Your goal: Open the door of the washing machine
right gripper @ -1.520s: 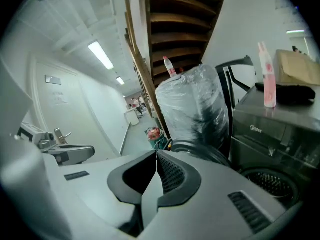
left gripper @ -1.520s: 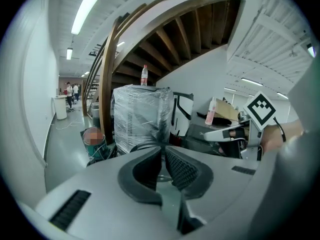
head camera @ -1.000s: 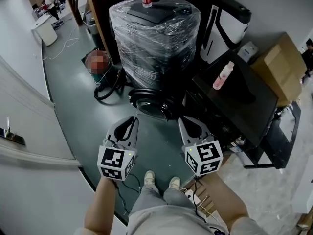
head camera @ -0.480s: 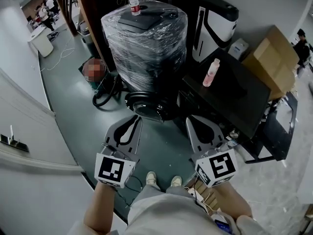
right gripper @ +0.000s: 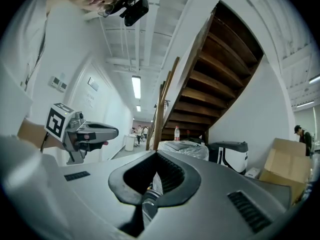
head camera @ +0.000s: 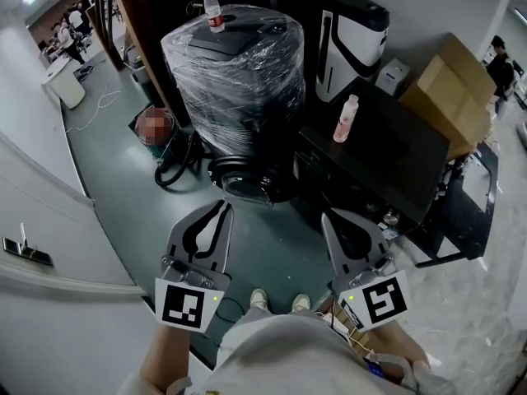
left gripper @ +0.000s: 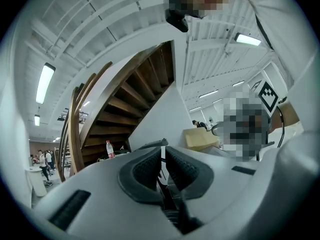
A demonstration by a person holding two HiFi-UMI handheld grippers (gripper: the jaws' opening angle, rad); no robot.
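My left gripper (head camera: 221, 207) and right gripper (head camera: 330, 216) now sit nearer my body than a second ago, both pinched closed on nothing, well apart from the black front-loading washing machine (head camera: 395, 151), whose round dark door (head camera: 244, 179) appears already swung out.

The grey-green floor (head camera: 99, 171) carried a plastic-wrapped appliance (head camera: 239, 72) at upper centre, with a black hose (head camera: 174, 169) coiled at its lower left.

Left tongs (head camera: 221, 209) and right tongs (head camera: 337, 217) now appear larger, lower in the frame and wider apart. The wrapped machine (head camera: 235, 64) and water bottle (head camera: 212, 11) have shifted toward the upper left.
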